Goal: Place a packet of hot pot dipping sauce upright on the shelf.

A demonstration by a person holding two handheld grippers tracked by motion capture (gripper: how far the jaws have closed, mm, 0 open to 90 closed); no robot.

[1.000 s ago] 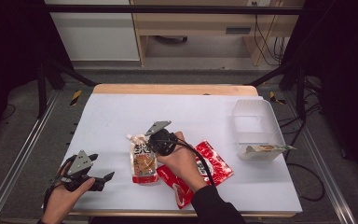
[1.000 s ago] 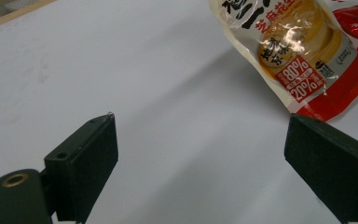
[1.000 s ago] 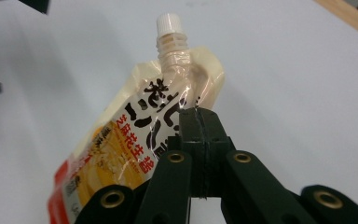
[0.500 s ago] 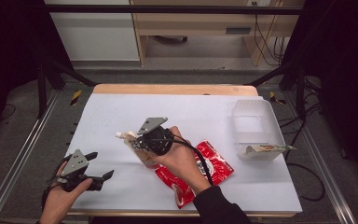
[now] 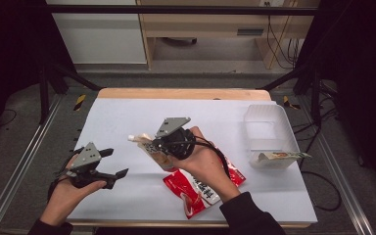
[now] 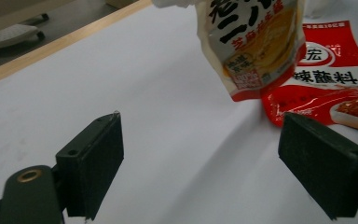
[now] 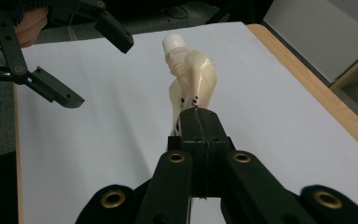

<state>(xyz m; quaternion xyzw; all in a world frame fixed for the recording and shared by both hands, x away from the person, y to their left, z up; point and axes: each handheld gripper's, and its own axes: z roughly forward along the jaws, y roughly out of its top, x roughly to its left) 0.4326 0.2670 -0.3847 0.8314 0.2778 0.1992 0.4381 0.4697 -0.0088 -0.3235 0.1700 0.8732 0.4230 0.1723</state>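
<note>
The right gripper [image 5: 152, 142], at the centre of the high view, has its black jaws pressed together on the edge of a cream soft-plastic sauce pouch with a white screw cap [image 5: 152, 149], holding it clear of the table; in the right gripper view the pouch [image 7: 191, 84] rises straight from the clamped jaw tips, its cap at upper centre. The left gripper [image 5: 112, 163], at the lower left of the high view, has its jaws spread with nothing between them, and they have just been closing a little. In the left gripper view the pouch [image 6: 254, 42] hangs at the upper right, cut off by the top edge, so its cap is hidden and its printing partly lost. Just behind and below it lies a flat red foil seasoning packet [image 6: 328, 79], on the white table cover [image 5: 127, 117] and partly hidden under the right hand and forearm in the high view. At the right stands a clear plastic rectangular bin [image 5: 267, 125], with a small printed packet [image 5: 279, 157] leaning over its near rim; that packet's print is too small to read.
</note>
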